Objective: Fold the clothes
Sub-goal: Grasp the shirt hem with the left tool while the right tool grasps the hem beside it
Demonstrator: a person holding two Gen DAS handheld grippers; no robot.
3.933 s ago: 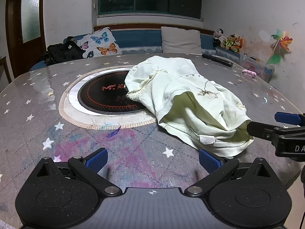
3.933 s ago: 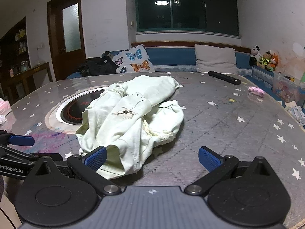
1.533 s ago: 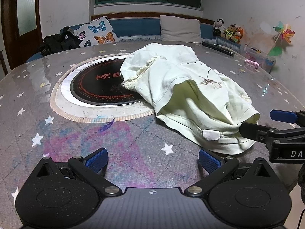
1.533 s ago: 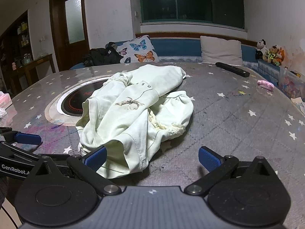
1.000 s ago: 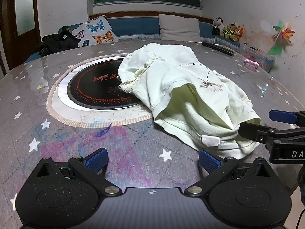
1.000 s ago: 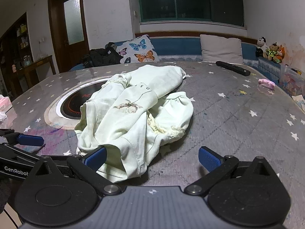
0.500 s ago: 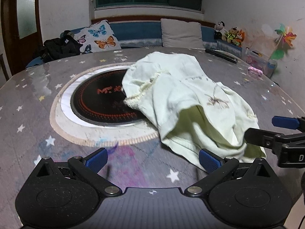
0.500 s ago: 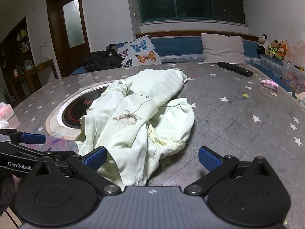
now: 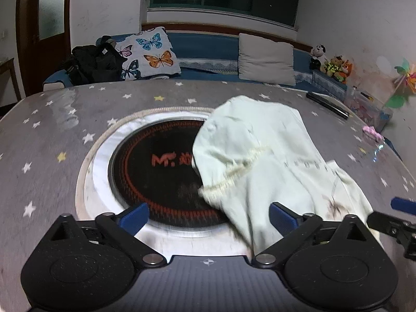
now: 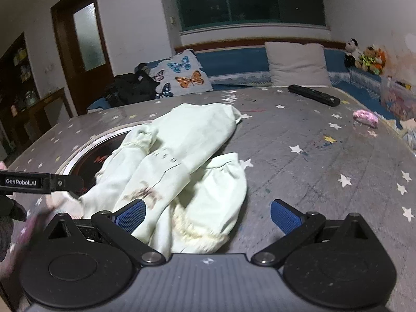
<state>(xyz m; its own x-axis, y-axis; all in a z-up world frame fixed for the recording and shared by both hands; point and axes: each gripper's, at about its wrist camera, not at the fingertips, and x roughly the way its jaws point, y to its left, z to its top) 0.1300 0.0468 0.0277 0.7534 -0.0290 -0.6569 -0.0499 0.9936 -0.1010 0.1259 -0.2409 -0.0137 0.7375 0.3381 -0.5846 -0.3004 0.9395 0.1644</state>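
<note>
Left wrist view: both tongs, left tongs (image 9: 208, 215) and right tongs (image 10: 208, 214), are gaping empty. I'm seeing the crumpled garment (image 9: 262, 156) now looming closer, lower right, so gripping is coming next.

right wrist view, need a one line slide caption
Open right tool over a crumpled pale green garment on a star-print table, left tool alongside.
</note>
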